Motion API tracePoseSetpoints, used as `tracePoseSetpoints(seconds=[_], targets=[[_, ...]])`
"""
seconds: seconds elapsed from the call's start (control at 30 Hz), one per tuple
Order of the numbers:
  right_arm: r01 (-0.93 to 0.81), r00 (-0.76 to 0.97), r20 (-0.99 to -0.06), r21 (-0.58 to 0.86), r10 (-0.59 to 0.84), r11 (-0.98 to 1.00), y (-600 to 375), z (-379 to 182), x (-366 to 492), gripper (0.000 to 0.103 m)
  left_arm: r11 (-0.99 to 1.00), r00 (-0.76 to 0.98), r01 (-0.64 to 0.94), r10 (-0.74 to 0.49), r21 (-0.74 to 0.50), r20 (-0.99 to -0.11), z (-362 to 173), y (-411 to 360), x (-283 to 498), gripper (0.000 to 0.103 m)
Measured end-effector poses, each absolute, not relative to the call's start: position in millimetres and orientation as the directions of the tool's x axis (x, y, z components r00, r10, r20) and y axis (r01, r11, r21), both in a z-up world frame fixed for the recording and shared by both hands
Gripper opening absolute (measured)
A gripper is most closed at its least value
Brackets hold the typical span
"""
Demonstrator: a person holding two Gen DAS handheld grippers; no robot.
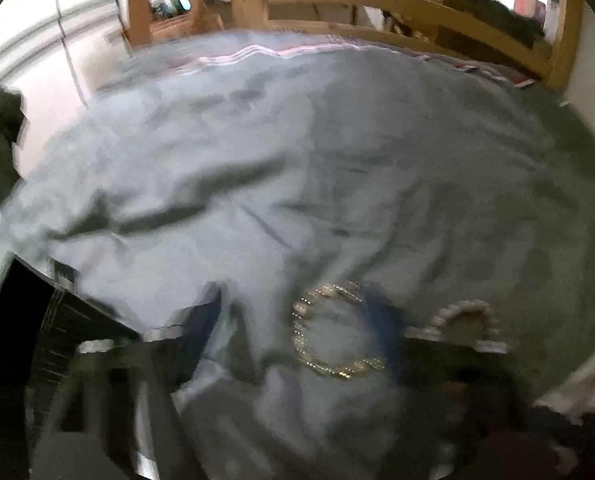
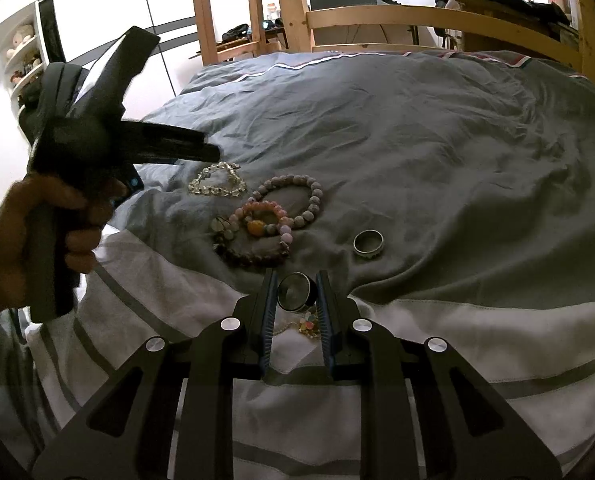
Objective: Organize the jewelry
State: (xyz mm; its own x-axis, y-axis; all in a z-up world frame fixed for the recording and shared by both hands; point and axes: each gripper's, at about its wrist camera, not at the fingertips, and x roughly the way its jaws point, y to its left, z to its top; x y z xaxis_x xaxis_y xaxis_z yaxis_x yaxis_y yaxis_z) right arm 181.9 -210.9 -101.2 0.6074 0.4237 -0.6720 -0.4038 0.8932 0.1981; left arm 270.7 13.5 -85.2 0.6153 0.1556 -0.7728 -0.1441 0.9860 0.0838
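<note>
Bedroom; grey duvet [image 2: 417, 140], creased, soft, over a wooden bed frame [image 2: 437, 20].

Right gripper [image 2: 296, 300]: jaws narrow, clamped on a dark, smooth metal ring [image 2: 296, 295].

Left gripper [image 1: 293, 332]: view blurred; jaws wide, straddling a clear crystal bracelet [image 1: 329, 332].

At 12 o'clock of the right gripper: beaded bracelets [image 2: 273, 216], round, matte; at 1 o'clock, a silver ring [image 2: 368, 243].

Risk: the slick, rounded ring may slip from the pads into the folds.
</note>
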Motion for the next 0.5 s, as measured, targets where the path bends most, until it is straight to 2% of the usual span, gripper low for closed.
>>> tracePoseSetpoints(seconds=[0.07, 0.1, 0.13, 0.2, 0.27, 0.33, 0.5], targets=[[-0.402, 0.608, -0.673, 0.197, 0.422, 0.894, -211.1, -101.3, 182.0, 0.02, 0.978, 0.616, -0.122, 0.208, 0.169, -0.759, -91.6, 5.0, 272.0, 0.077], [-0.4, 0.61, -0.673, 0.195, 0.418, 0.896, -211.2, -101.2, 182.1, 0.021, 0.98, 0.593, -0.108, 0.199, 0.168, -0.78, -96.7, 3.6, 274.6, 0.07], [-0.398, 0.61, -0.673, 0.195, 0.417, 0.897, -211.4, -101.1, 182.2, 0.021, 0.986, 0.56, -0.091, 0.168, 0.142, -0.811, -103.8, 5.3, 276.8, 0.049], [-0.392, 0.614, -0.671, 0.196, 0.415, 0.899, -211.7, -100.3, 182.2, 0.021, 0.988, 0.53, -0.096, 0.153, 0.12, -0.834, -112.1, 11.4, 278.7, 0.041], [-0.39, 0.617, -0.669, 0.199, 0.415, 0.899, -212.0, -99.4, 182.0, 0.021, 0.987, 0.529, -0.109, 0.16, 0.12, -0.834, -107.9, 16.2, 279.2, 0.017], [-0.387, 0.621, -0.665, 0.2, 0.415, 0.9, -212.1, -98.4, 182.0, 0.021, 0.989, 0.536, -0.132, 0.133, 0.073, -0.834, -101.0, 24.6, 277.8, 0.009], [-0.384, 0.627, -0.66, 0.201, 0.414, 0.901, -212.8, -97.4, 182.0, 0.021, 0.987, 0.575, -0.163, 0.107, 0.015, -0.811, -83.9, 34.2, 270.9, 0.008]])
